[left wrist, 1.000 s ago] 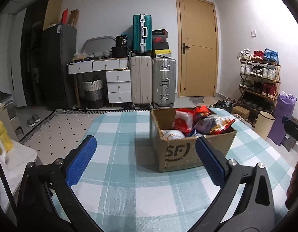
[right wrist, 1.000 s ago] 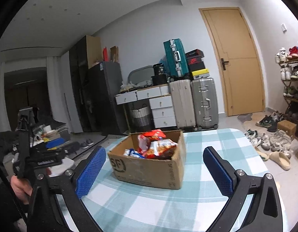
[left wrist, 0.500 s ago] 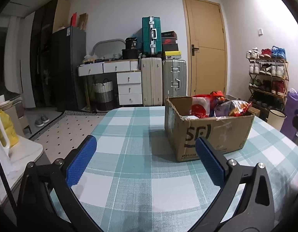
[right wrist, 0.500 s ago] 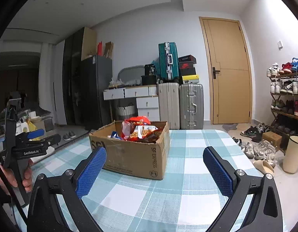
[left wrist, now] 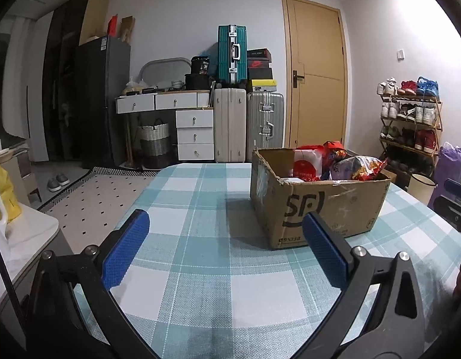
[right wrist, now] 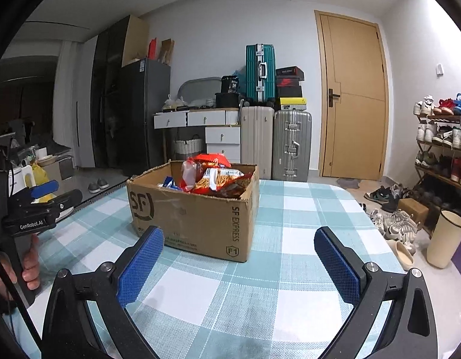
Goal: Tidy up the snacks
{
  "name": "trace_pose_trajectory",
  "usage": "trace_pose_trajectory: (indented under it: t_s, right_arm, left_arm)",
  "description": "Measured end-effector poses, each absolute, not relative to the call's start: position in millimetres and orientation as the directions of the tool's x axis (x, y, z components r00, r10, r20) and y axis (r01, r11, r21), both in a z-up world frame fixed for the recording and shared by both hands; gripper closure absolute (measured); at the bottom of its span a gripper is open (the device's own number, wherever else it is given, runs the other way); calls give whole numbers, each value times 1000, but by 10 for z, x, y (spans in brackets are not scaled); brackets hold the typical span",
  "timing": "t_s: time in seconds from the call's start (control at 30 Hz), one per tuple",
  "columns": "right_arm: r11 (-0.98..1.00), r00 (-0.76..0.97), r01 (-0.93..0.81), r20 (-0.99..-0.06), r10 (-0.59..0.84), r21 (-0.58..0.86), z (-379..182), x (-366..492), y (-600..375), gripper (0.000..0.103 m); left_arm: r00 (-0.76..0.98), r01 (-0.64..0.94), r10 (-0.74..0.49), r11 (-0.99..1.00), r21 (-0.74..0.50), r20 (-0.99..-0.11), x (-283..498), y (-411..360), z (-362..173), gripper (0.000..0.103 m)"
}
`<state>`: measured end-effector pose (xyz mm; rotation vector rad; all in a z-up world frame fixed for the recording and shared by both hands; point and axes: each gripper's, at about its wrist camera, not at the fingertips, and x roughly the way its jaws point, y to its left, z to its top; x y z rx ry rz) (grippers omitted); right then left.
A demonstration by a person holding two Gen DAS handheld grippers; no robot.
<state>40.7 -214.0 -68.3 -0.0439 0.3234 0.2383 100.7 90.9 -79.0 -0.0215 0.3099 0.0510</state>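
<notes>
Here, both tools spread and empty: left tool (left wrist: 226, 246), right tool (right wrist: 239, 257); snack packets (right wrist: 214, 178) half-hidden inside cardboard box (right wrist: 194, 215)

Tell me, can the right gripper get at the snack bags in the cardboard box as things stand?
Probably yes. The right gripper is open and empty, the cardboard box has no lid, and the snack bags stick up above its rim. Only bare tablecloth lies between; it would need to come over the near wall.
</notes>
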Motion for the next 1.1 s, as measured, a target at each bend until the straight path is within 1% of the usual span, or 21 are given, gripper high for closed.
trace_pose_trajectory:
  t_s: [0.3,0.43,1.1]
  right_arm:
    - [971,920,-238,-321,225,-2,-699,443,-2126,1]
    - [971,920,-240,-321,227,-2,-707,452,-2120,1]
    - [971,920,-239,-320,226,-3,-719,449,-2123,1]
  left_arm:
    - [952,-54,47,998,-15,-302,997,915,-786,1]
    - [950,-90,80,996,-17,-303,993,945,-788,1]
    - [950,-94,86,996,-12,-300,984,957,-802,1]
